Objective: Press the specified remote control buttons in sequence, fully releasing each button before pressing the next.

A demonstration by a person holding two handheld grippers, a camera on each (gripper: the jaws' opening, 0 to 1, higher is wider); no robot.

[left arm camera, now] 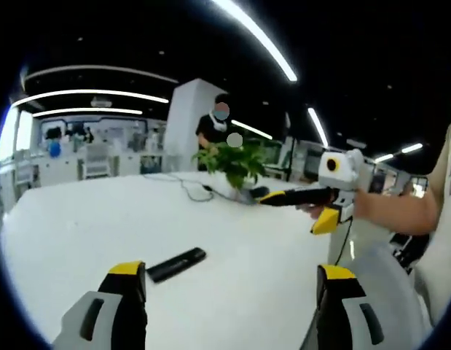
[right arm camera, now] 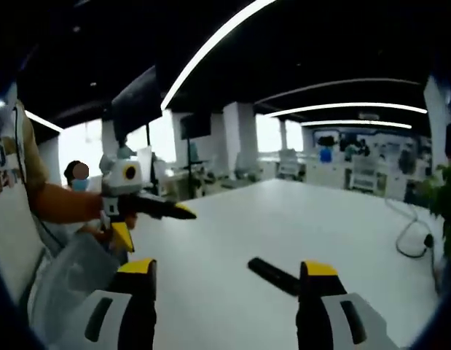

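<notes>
1. Two yellow-tipped jaws rise from the bottom of the left gripper view, standing wide apart with nothing between them: the left hand-held gripper (left arm camera: 232, 281) is open and empty. It hangs above the white counter (left arm camera: 87, 211), apart from the black remote control (left arm camera: 176, 264), which lies flat near the left jaw tip. Held back like this, it leaves the remote in plain sight, which suits the task's call to keep the target visible.

2. In the same view the right hand-held gripper (left arm camera: 263, 197) comes in from the right, gripped by a person's hand (left arm camera: 371, 204). It points across the counter toward a potted plant (left arm camera: 236, 164) and a loose cable (left arm camera: 185, 186), well away from the remote. Its jaws look close together with nothing in them.

3. In the right gripper view that gripper's own jaws (right arm camera: 225, 281) stand parted and empty. The remote (right arm camera: 272, 275) lies on the counter (right arm camera: 342, 211) between them and ahead, untouched.

4. The left hand-held gripper (right arm camera: 185, 213) shows at the left, aimed over the counter. No button is being pressed; I judge both tools are poised before an approach.
</notes>
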